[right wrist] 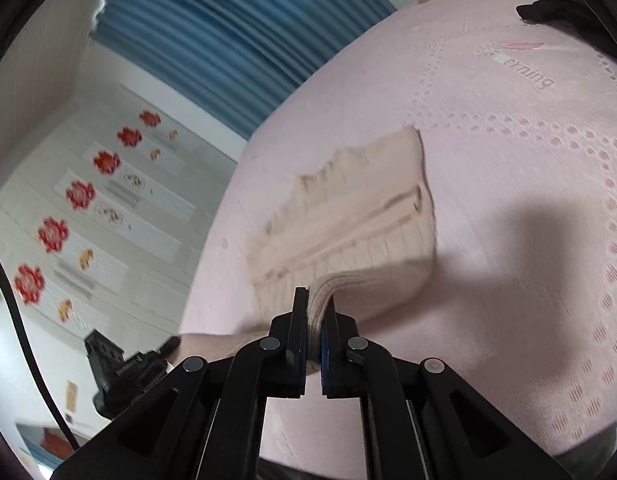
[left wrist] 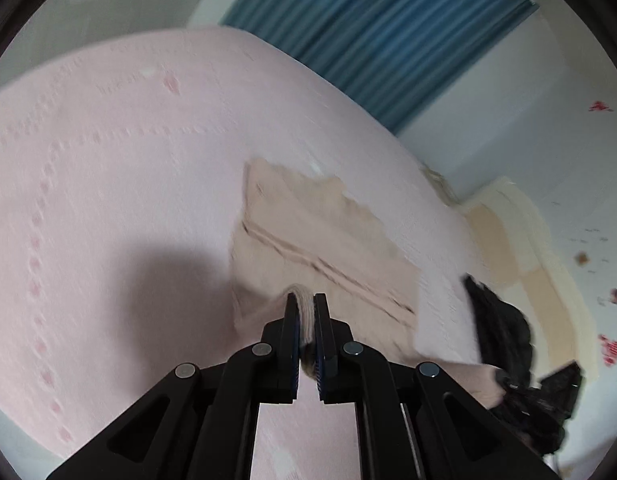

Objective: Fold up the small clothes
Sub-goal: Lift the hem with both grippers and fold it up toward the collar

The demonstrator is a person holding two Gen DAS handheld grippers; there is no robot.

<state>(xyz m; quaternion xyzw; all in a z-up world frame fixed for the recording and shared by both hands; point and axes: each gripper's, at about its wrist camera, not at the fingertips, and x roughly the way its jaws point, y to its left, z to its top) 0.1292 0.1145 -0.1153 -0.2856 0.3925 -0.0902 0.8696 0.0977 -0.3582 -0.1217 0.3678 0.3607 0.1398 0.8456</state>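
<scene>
A pink bedspread [left wrist: 108, 160] with little holes in rows covers the bed, and a blue curtain [left wrist: 388, 32] hangs behind it. In the right wrist view the wall at 9 o'clock has red flower stickers [right wrist: 52, 234].

The small beige garment [left wrist: 316, 232] lies on the bedspread in the middle of both views. It is soft and ribbed, with a wavy edge on its far side. Its near edge is lifted off the bed where I hold it.

My left tongs [left wrist: 306, 320] are squeezed tight on a bunch of the beige cloth. The cloth sticks out between the two black fingers.

My right tongs [right wrist: 316, 312] are squeezed tight too, on another bunch of the same garment [right wrist: 356, 208]. The folded layers show between the fingers.

In the left wrist view my right tongs show as a blurry black shape at 4 o'clock. In the right wrist view my left tongs [right wrist: 124, 368] sit at 8 o'clock. A dark shadow falls on the bedspread beside the garment. Some black cloth [right wrist: 556, 4] lies on the bed at 1 o'clock in the right wrist view.
</scene>
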